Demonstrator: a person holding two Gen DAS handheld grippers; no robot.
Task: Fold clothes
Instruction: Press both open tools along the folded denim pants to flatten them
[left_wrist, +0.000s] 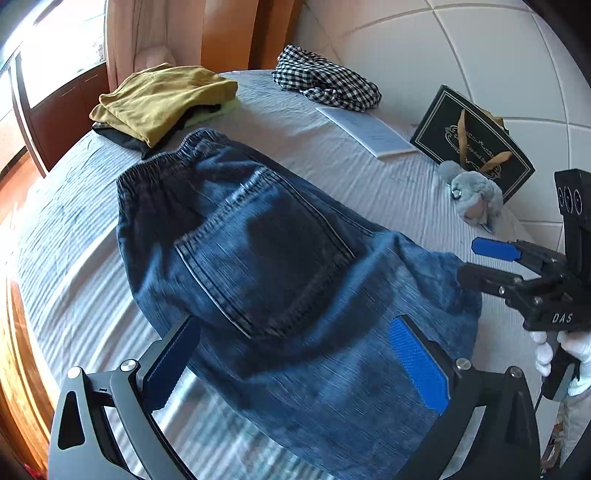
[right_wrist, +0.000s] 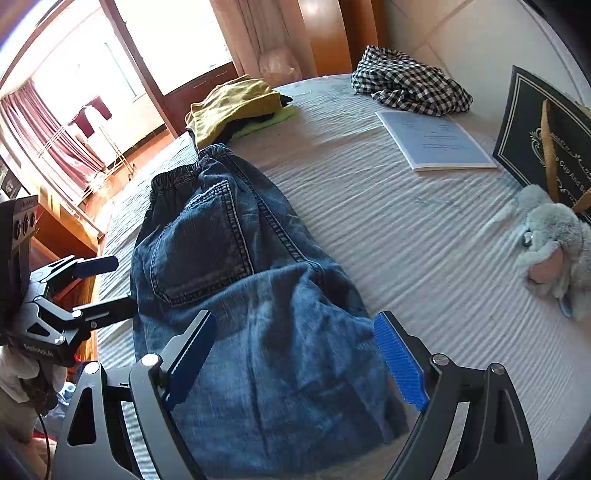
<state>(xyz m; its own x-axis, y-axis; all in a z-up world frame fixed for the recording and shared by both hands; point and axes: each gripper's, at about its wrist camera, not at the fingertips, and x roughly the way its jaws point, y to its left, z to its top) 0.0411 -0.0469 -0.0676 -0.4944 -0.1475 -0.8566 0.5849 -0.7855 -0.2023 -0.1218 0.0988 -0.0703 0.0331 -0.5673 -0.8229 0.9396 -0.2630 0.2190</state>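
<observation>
Jeans (left_wrist: 280, 258) folded on bed (left_wrist: 74, 280), both claws spread wide over near edge, left claw (left_wrist: 299, 369), right claw (right_wrist: 295, 362)

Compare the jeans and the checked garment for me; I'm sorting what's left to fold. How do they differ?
The jeans are blue denim, spread out flat near both grippers; the checked garment is black-and-white gingham, crumpled in a heap at the far side. The jeans show a waistband and back pocket; the checked garment's shape can't be read. Both lie on the striped bedsheet.

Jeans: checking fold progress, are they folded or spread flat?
Folded. The jeans lie doubled along their length, one back pocket up, one leg layer lapped over near both open grippers, left and right.
</observation>
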